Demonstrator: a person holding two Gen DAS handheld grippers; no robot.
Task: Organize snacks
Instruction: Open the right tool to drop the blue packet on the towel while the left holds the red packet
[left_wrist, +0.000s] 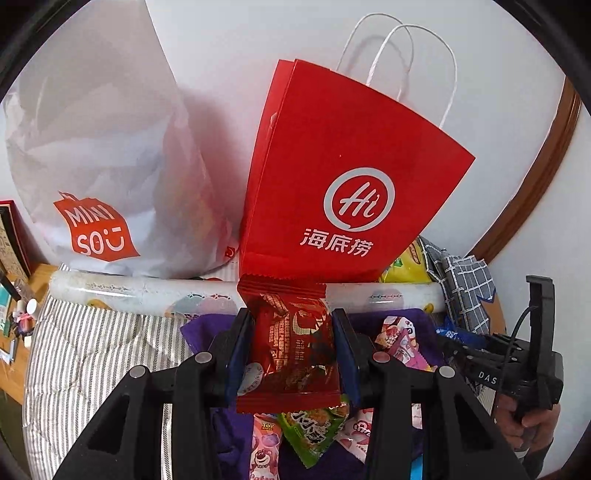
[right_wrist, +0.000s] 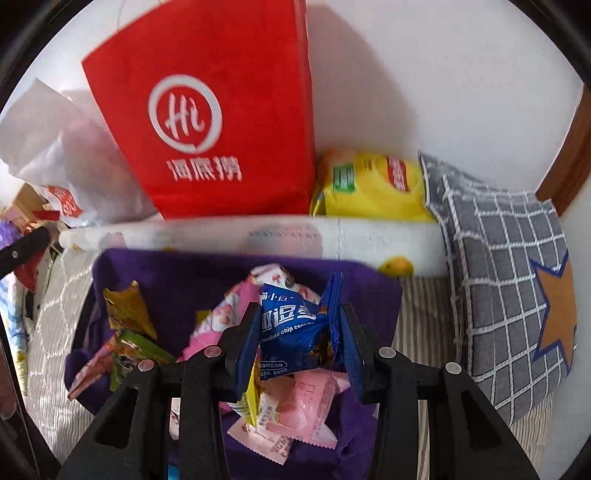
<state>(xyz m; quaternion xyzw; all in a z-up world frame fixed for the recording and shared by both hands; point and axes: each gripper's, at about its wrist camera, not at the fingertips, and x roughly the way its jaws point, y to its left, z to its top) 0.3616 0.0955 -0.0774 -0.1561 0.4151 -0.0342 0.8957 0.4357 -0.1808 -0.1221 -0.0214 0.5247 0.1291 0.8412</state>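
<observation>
Fingers (left_wrist: 240, 347) of the left gripper (left_wrist: 291, 354) are pinching one red snack packet (left_wrist: 295, 347), while the right gripper (right_wrist: 301, 332) is squeezing one blue cookie packet (right_wrist: 295, 328) above the purple cloth (right_wrist: 177, 284).

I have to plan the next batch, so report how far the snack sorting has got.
Done: nothing shows as sorted yet; the inside of the red paper bag is hidden. In hand: the left tongs grip a red snack packet, the right tongs a blue cookie packet. Left: pink, green and gold packets still lie heaped on the purple cloth.
</observation>
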